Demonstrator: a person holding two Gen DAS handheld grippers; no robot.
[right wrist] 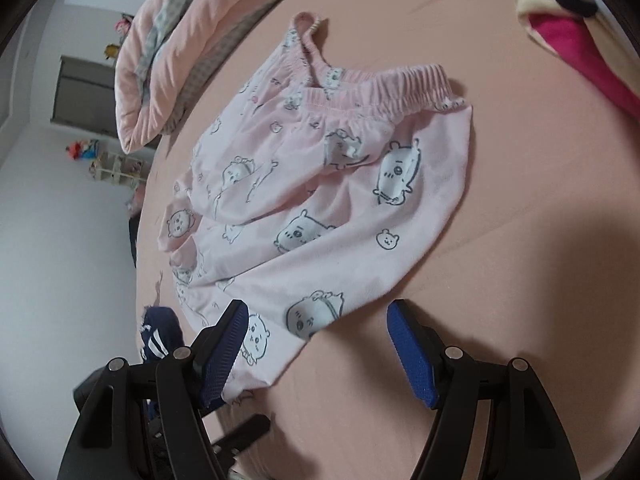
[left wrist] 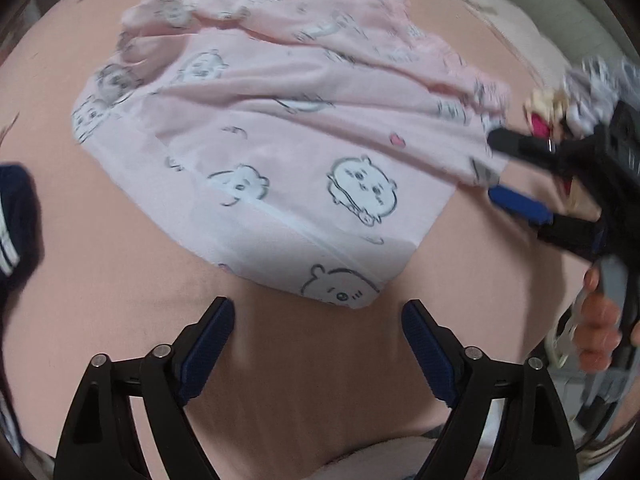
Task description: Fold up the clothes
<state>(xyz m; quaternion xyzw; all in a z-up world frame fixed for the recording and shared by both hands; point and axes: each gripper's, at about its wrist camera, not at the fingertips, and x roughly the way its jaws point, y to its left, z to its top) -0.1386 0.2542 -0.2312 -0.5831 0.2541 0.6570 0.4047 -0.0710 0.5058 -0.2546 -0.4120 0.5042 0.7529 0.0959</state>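
Open left gripper [left wrist: 318, 320] before pink shorts [left wrist: 280, 128]

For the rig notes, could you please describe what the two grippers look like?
The left gripper and the right gripper match: black angular frames with silver pivot bolts, and two fingers faced with blue ribbed pads. No cables or sleeves show.

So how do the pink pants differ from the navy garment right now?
The pink pants are pale with cartoon animal prints; the navy garment is dark with white stripes. The pants lie spread out mid-bed; the navy garment sits bunched near the bed's edge, largely hidden. Both rest on the pink sheet, ungripped.
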